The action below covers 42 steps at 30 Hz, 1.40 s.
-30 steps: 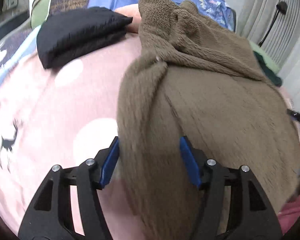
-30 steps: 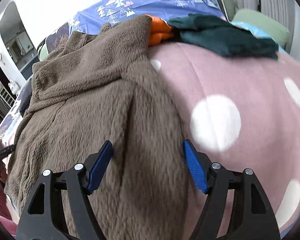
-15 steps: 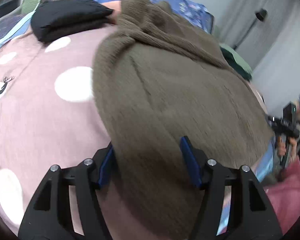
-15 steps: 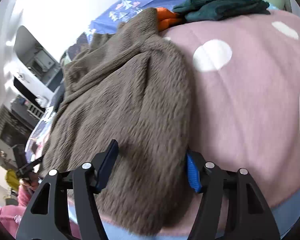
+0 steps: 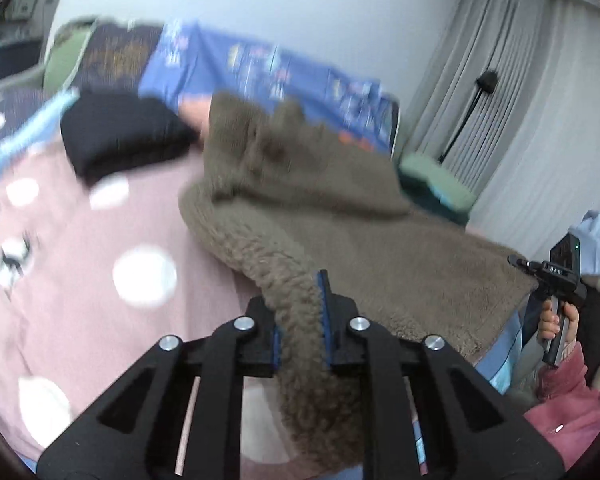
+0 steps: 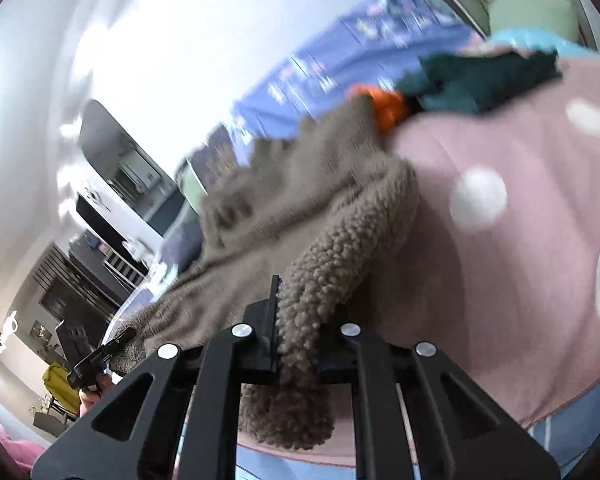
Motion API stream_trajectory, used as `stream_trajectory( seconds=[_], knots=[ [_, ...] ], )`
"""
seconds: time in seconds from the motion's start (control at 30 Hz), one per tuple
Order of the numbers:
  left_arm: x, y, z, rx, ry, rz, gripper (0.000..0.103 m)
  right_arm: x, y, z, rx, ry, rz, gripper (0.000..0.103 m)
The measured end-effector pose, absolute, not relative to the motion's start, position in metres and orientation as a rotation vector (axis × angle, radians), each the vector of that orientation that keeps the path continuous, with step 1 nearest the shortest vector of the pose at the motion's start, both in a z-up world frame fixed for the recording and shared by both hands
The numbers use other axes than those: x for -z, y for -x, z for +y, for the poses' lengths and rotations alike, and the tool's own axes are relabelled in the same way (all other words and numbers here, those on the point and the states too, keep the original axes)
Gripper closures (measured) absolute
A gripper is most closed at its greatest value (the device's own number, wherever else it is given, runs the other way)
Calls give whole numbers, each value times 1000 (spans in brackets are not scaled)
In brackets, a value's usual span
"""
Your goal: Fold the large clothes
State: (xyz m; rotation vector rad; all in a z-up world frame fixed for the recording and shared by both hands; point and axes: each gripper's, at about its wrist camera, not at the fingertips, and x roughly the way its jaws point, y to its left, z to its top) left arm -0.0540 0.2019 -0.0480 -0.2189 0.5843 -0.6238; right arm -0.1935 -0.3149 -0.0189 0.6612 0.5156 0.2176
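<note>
A large brown fleece garment (image 5: 340,208) lies spread on the pink polka-dot bedspread (image 5: 100,280). My left gripper (image 5: 300,312) is shut on the garment's near left edge, with a thick fold of fleece pinched between the blue pads and lifted off the bed. In the right wrist view the same brown fleece garment (image 6: 292,200) stretches away to the left. My right gripper (image 6: 298,320) is shut on its near right edge, the curly fleece bunched between the jaws and hanging down below them. The other gripper (image 5: 556,276) shows at the far right of the left wrist view.
A folded black garment (image 5: 116,136) lies at the back left of the bed. Dark green clothes (image 6: 480,80) and an orange item (image 6: 388,108) sit at the back right on the pink bedspread (image 6: 520,240). A blue patterned pillow (image 5: 260,68) leans against the wall. Curtains (image 5: 512,80) hang at the right.
Both grippers have gone from open around the fleece edges to shut on them. Both have risen and tipped up, lifting the near hem off the bedspread.
</note>
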Motion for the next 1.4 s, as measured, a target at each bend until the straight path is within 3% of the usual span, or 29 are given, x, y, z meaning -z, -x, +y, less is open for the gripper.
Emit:
stream_trajectory(
  seconds=[0.33,0.53,0.73,1.17,1.4],
  knots=[
    [-34,131,226,581,214,383,90,-68,282,-295,-209,-500,294,92],
    [-46,135,221,585,209,367,90,-66,274,-301,-161,-501,299,90],
    [-25,89,211,545,252,458,90,-47,223,-305,-135,-537,362,90],
    [-34,-43,179,444,262,467,90,-49,94,-313,65,-438,374,90],
    [18,-150,145,266,206,580,90,11,-9,-334,186,-386,571,89]
  ],
)
